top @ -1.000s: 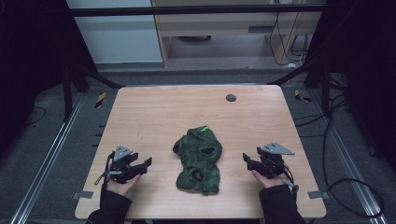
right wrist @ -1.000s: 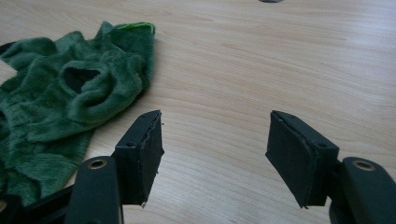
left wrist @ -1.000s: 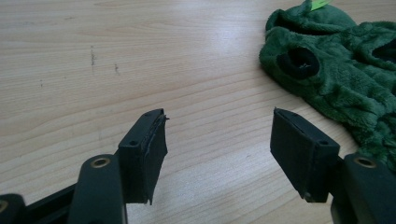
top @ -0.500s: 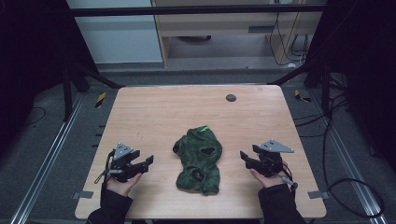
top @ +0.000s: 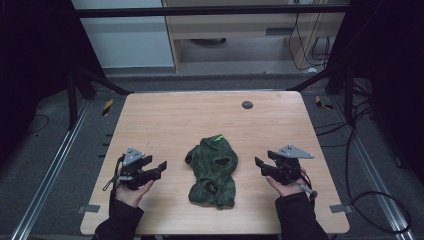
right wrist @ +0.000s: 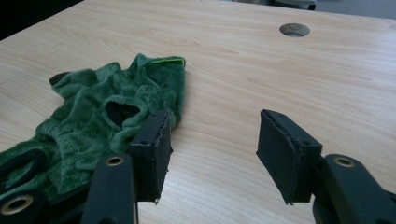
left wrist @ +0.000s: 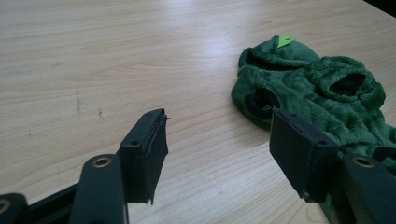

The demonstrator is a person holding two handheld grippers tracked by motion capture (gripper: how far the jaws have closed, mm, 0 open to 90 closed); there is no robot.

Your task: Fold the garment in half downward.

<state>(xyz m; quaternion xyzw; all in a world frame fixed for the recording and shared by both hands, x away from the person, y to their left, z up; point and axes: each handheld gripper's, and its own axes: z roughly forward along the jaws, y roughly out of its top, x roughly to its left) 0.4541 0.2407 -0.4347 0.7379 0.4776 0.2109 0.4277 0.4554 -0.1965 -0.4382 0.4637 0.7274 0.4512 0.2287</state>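
A crumpled green fleece garment (top: 212, 170) lies on the wooden table (top: 175, 120), near the front middle, with a small bright green tag at its far end. My left gripper (top: 157, 166) rests low at its left, pointing at it, open and holding nothing. My right gripper (top: 260, 164) sits at its right, also open and pointing inward. In the left gripper view the garment (left wrist: 327, 93) lies just beyond the right jaw of that gripper (left wrist: 217, 144). In the right gripper view the garment (right wrist: 102, 121) lies behind the left jaw of that gripper (right wrist: 212, 149).
A round cable hole (top: 247, 105) is set in the table's far right part, the same hole (right wrist: 294, 30) showing ahead in the right gripper view. Bare wood spreads beyond the garment. Dark frame posts, cables and floor surround the table.
Both grippers have edged slightly inward toward the garment. The garment has not moved.
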